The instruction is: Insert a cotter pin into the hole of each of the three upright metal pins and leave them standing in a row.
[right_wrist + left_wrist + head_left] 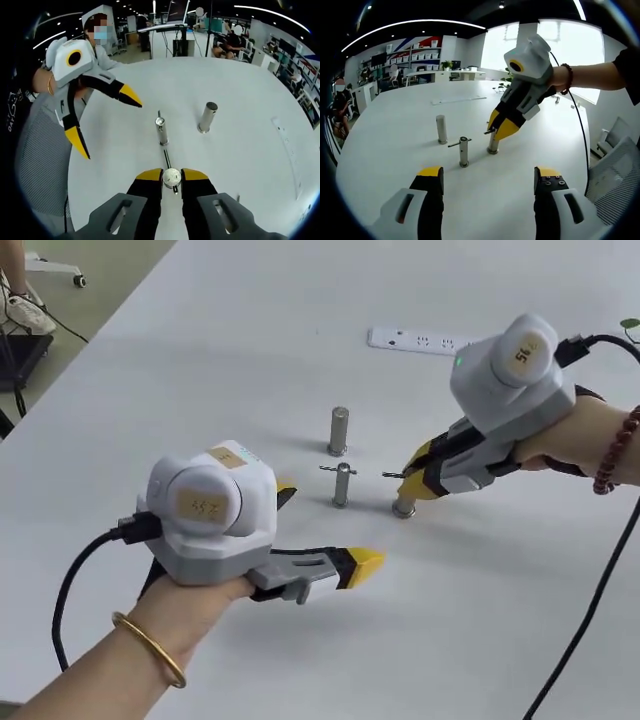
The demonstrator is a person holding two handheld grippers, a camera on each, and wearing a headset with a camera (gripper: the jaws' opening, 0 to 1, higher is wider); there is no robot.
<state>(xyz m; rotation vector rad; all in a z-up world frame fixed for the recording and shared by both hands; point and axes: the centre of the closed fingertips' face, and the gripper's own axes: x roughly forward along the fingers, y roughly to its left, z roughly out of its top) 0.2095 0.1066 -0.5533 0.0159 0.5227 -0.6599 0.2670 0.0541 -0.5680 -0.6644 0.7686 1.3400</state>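
Note:
Three metal pins stand upright on the white table (250, 360). The far pin (339, 430) (441, 129) (207, 117) is bare. A cotter pin (330, 469) crosses the top of the middle pin (342, 487) (464, 152) (161, 130). My right gripper (410, 476) (496, 129) (172, 175) is right over the third pin (404, 506) (493, 144) (172, 177), shut on a second cotter pin (392, 475) (489, 132) (166, 159) at that pin's top. My left gripper (330, 528) (490, 175) (107, 125) hovers open in front of the row, holding nothing.
A white power strip (420, 340) (457, 100) (285, 132) lies on the table beyond the pins. Black cables (590, 610) trail off both grippers. Table edge at far left (90, 335). An office chair (615, 165) stands at the right.

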